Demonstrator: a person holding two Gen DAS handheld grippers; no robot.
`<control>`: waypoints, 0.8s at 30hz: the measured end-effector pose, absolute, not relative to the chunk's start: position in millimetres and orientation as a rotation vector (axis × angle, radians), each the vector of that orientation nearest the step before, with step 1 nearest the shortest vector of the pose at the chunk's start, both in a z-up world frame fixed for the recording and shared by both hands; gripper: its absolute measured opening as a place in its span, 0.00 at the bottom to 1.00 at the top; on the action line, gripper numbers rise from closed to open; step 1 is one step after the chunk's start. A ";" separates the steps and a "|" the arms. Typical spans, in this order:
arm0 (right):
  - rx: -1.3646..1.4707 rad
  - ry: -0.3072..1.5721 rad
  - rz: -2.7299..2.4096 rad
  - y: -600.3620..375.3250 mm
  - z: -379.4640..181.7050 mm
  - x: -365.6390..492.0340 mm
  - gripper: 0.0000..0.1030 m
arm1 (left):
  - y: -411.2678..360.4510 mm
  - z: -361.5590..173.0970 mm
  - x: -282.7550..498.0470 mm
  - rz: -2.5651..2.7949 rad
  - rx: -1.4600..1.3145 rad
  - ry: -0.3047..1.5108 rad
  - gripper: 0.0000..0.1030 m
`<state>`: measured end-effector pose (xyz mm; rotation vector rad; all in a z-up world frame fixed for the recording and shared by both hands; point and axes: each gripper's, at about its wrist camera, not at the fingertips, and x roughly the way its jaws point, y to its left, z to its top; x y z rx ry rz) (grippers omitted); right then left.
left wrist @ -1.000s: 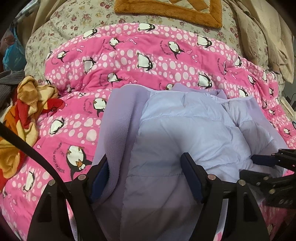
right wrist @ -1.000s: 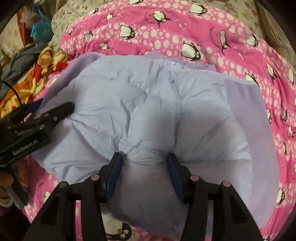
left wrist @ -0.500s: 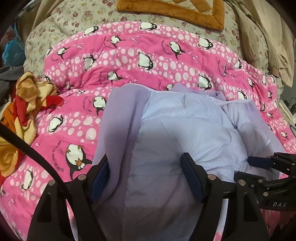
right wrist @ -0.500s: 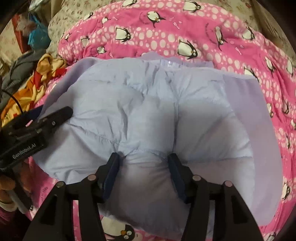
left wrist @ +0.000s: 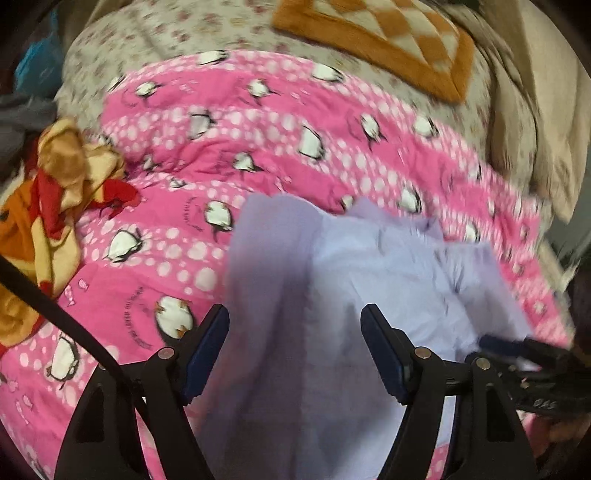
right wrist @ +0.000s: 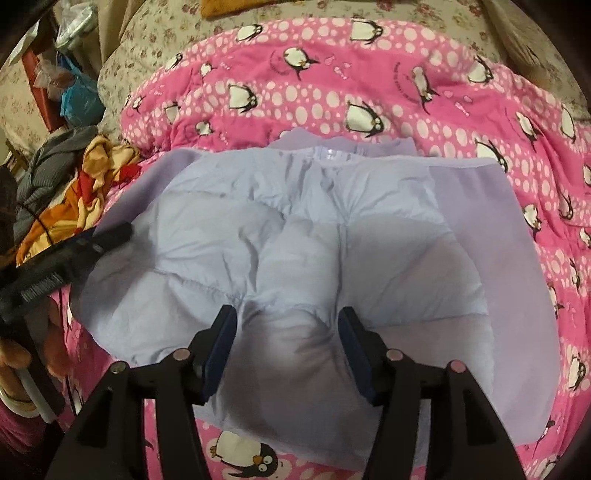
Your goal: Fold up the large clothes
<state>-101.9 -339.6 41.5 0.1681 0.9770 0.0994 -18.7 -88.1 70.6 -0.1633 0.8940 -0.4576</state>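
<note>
A lilac padded jacket (right wrist: 314,236) with a fleece lining lies folded on a pink penguin quilt (right wrist: 332,85). It also shows in the left wrist view (left wrist: 369,280). My left gripper (left wrist: 295,332) is open, its fingers straddling the jacket's near left edge. My right gripper (right wrist: 286,332) stands open with a bunched puff of the jacket's near edge between its fingers; the pads press the fabric's sides. Each gripper appears in the other's view, the right gripper (left wrist: 517,350) at the lower right and the left gripper (right wrist: 74,251) at the left.
An orange, yellow and red cloth (left wrist: 55,192) is heaped left of the jacket, beside grey clothing (right wrist: 48,173). An orange checked cushion (left wrist: 388,33) and floral bedding (left wrist: 166,37) lie beyond the quilt. Beige fabric (left wrist: 546,110) hangs at the far right.
My left gripper has lifted and swung, so its view is blurred and the jacket sits lower and farther right in it. My right gripper stays on the near edge, and its jaws stand about as wide.
</note>
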 end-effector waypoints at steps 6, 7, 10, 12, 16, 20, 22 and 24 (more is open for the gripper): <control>0.222 0.947 0.115 -345.9 45.1 -102.6 0.58 | -64.0 52.3 4.6 -0.454 -0.284 1.018 0.44; 0.221 0.942 0.119 -345.0 44.9 -102.5 0.58 | -62.0 49.6 6.4 -0.450 -0.300 1.027 0.44; 0.197 0.965 0.115 -339.1 37.4 -99.1 0.59 | -63.2 31.4 15.0 -0.471 -0.354 1.108 0.45; 0.174 1.013 0.099 -335.6 27.8 -95.2 0.58 | -69.8 19.0 18.7 -0.485 -0.364 1.156 0.47; 0.141 1.020 0.096 -331.9 26.7 -95.8 0.59 | -77.4 18.3 19.3 -0.481 -0.333 1.130 0.51; 0.167 1.021 0.100 -335.5 25.9 -96.2 0.59 | -79.5 17.3 19.9 -0.479 -0.332 1.124 0.53; 0.167 1.018 0.100 -335.2 26.6 -96.7 0.59 | -80.2 17.4 20.3 -0.477 -0.327 1.123 0.53; 0.173 1.007 0.101 -335.5 28.6 -97.8 0.59 | -80.6 17.4 20.9 -0.474 -0.326 1.121 0.53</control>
